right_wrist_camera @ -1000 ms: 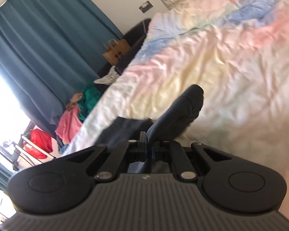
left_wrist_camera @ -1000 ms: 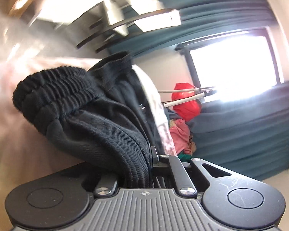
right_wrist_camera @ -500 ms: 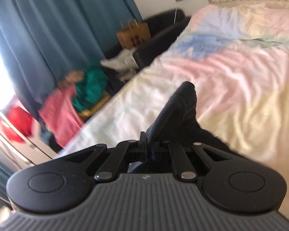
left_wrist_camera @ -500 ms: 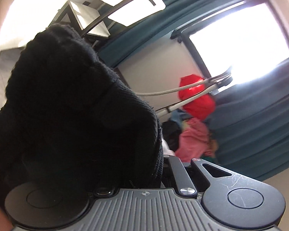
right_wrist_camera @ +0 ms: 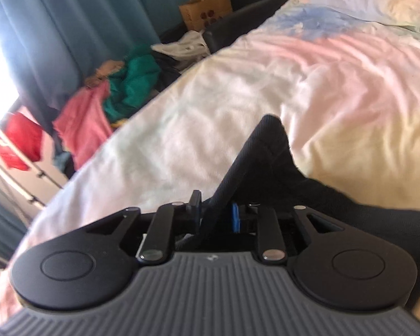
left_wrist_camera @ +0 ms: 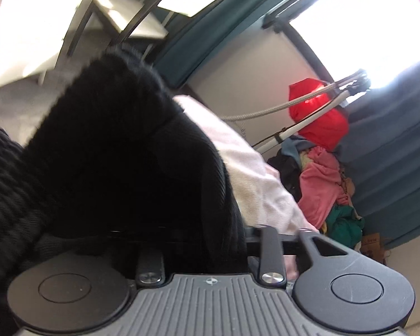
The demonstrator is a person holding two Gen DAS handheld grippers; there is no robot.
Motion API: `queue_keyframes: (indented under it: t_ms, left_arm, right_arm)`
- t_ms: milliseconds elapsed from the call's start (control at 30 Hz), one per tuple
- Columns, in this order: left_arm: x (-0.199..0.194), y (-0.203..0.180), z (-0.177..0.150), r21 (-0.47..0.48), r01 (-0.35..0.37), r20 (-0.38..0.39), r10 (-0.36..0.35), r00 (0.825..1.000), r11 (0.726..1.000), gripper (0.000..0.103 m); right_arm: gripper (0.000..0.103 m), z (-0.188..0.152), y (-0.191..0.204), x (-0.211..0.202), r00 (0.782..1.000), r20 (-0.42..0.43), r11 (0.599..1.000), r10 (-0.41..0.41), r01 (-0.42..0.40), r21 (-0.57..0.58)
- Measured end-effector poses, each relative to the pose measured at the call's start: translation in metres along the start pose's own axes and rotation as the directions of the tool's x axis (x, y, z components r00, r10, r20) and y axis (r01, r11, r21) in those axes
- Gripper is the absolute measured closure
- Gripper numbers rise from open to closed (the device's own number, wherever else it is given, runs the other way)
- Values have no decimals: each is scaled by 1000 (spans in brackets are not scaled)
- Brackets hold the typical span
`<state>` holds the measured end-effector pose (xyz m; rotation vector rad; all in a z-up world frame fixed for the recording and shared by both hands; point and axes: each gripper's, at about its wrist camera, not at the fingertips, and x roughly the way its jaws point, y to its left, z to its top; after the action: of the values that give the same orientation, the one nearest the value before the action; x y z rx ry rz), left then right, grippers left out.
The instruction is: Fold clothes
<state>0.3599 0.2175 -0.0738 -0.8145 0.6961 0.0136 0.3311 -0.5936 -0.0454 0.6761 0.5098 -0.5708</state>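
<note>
Black garment (left_wrist_camera: 117, 168): lies on the bed (right_wrist_camera: 336, 84), bunched over the left tool (left_wrist_camera: 210, 240) and peaked in a narrow fold at the right tool (right_wrist_camera: 215, 212). Biggest thing in the left view by far, blocks most of the frame.

Risks, as I judge them:
- Both tools' jaws are opening w/ cloth between them. If one side lets go before the other, the fold could land crooked, edges not matched.
- Left side: thick heap sits on top of the tool, so pulling away may drag cloth along and undo the fold.
- Garment is near the bed's edge in the right view; a tug toward that edge could slide it off (sheet looks smooth).

How it looks: dark, heavy, ribbed weave w/ a gathered elastic band at far left of the left view, prob. a waistband. Soft, slumps, no crisp crease yet. In the right view a twill strip stands up between the blue pads (right_wrist_camera: 234, 215), w/ a gap showing by the left pad, so not pinched there. Left tool: jaws parting too, fingertips hidden under cloth.

Bed: pastel sheet, pink/yellow/blue patches, wrinkled. Beyond it teal curtains (right_wrist_camera: 70, 22), then a clothes pile (right_wrist_camera: 106, 98) on the floor, then a paper bag (right_wrist_camera: 205, 7).
</note>
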Motion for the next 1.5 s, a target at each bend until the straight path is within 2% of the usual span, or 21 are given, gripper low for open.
queue_keyframes:
  t_ms: [33,100,133,200,267,367,400,500,600,700,800,867,900,933,967,1000,1067,1133,1233,1333,1500]
  left_arm:
    - [-10,0,-2,-2,22,6,-22,1000,1000,49]
    - [-32,2,-9,-14,45,9,-45,999,999,47]
    - [-45,5,-14,-22,44,11,-44,999,999,44]
    - [-68,11,-26,-30,38,13,-38,999,999,36]
    - [-89,19,-40,-32,35,-5,-35,999,999,22]
    - [-122,44,-63,-75,46,-45,-50,998,996,19]
    - [-127,52,-70,-111,62,-51,-68,996,992,18]
    - [-127,73,-85,-212,107,-70,-125,990,971,14]
    - [-103,91,-86,-274,71,-81,-97,992,959,12]
    - [-77,104,-82,-348,64,-51,-87,995,935,16]
    - [-59,106,-71,-388,76,31,-69,997,919,22]
    - [-50,102,-61,-387,84,82,-56,995,918,42]
    - [-45,100,-55,-383,68,89,-37,995,921,46]
    - [-41,100,-50,-391,48,90,-13,996,919,58]
    - [-37,100,-46,-404,35,92,3,996,914,67]
    - [-35,101,-44,-423,31,95,10,995,906,70]
    - [-36,98,-40,-420,20,107,27,994,907,81]
    - [-53,89,-49,-378,-5,118,54,991,926,85]
    - [-69,69,-49,-352,-13,138,66,988,936,88]
    - [-94,49,-40,-292,-21,134,63,989,956,88]
    - [-154,39,-27,-250,0,112,29,993,968,89]
  right_arm:
    - [67,2,-7,-13,1000,13,1000,13,-13,7]
    - [45,5,-20,-39,998,40,999,38,-38,20]
    - [41,5,-29,-53,998,50,999,45,-46,28]
    - [40,2,-49,-75,997,45,996,64,-66,55]
    - [40,-6,-69,-93,995,19,991,96,-97,90]
    - [40,-27,-103,-110,987,-30,970,156,-147,191]
    - [34,-36,-114,-112,982,-47,955,180,-164,246]
    - [28,-65,-143,-110,960,-100,896,262,-203,394]
    - [29,-88,-151,-94,932,-148,857,332,-233,459]
    - [29,-94,-141,-78,934,-98,856,344,-269,442]
    - [28,-88,-131,-57,939,-25,848,343,-298,438]
    - [30,-81,-124,-40,950,-5,854,312,-278,439]
    - [40,-76,-122,-33,958,-9,865,287,-255,433]
    - [49,-70,-119,-26,965,-14,874,262,-231,427]
    - [66,-65,-117,-19,971,-18,883,237,-208,421]
    - [78,-61,-115,-17,974,-24,888,224,-194,417]
    - [86,-53,-110,-13,980,-32,899,197,-167,406]
    - [89,-47,-99,-26,983,13,929,183,-177,326]
    - [91,-39,-96,-46,980,47,929,196,-200,312]
    - [91,-29,-100,-72,977,52,936,209,-215,278]
    - [91,-26,-115,-110,977,38,941,212,-214,263]
